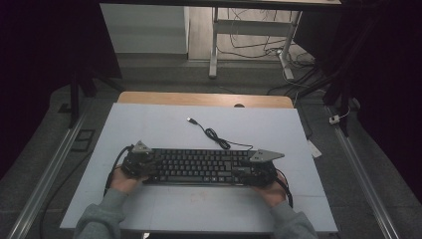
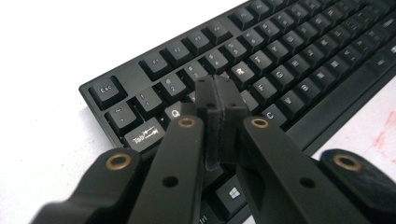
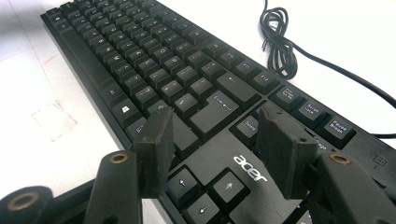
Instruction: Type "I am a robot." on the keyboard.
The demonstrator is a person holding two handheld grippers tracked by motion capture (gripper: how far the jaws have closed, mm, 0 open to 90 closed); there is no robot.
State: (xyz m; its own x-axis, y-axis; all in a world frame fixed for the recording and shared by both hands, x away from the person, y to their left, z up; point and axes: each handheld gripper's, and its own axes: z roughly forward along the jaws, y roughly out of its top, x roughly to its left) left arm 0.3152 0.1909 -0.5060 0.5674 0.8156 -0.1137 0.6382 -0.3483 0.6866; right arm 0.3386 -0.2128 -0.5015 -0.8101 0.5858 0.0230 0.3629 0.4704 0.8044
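A: Largest item on record?

B: The table (image 1: 149,129), pale grey-white top, which lay under both grippers and stretched well beyond them on every side.

A: Next?

B: One black Acer keyboard (image 1: 199,166), full-size, which lay flat on the table between the two grippers, its long axis running from one to the other. Its left end sat beneath the left gripper (image 1: 138,162), its right end beneath the right gripper (image 1: 259,169).

A: State of the left gripper?

B: In the left gripper view, the left gripper (image 2: 219,100) had its jaws pressed together with no gap and nothing between them. The tips stood over the letter rows, just past the Q key (image 2: 173,112) and short of the R key (image 2: 239,70). Whether they touched a keycap could not be told.

A: And the right?

B: In the right gripper view, the right gripper (image 3: 212,135) stood wide apart and held nothing. Between its jaws lay the Acer logo (image 3: 250,168) and, nearer the camera, the arrow keys (image 3: 205,191). The Enter key (image 3: 217,112) lay just beyond the gap.

A: Smaller items?

B: The keyboard's black cable (image 1: 219,139), which ran away from the right gripper across the table, loosely coiled partway; the coil (image 3: 279,39) lay beyond the keyboard's far edge. Last, the USB plug (image 1: 190,119), at the cable's loose end, well apart from both grippers.
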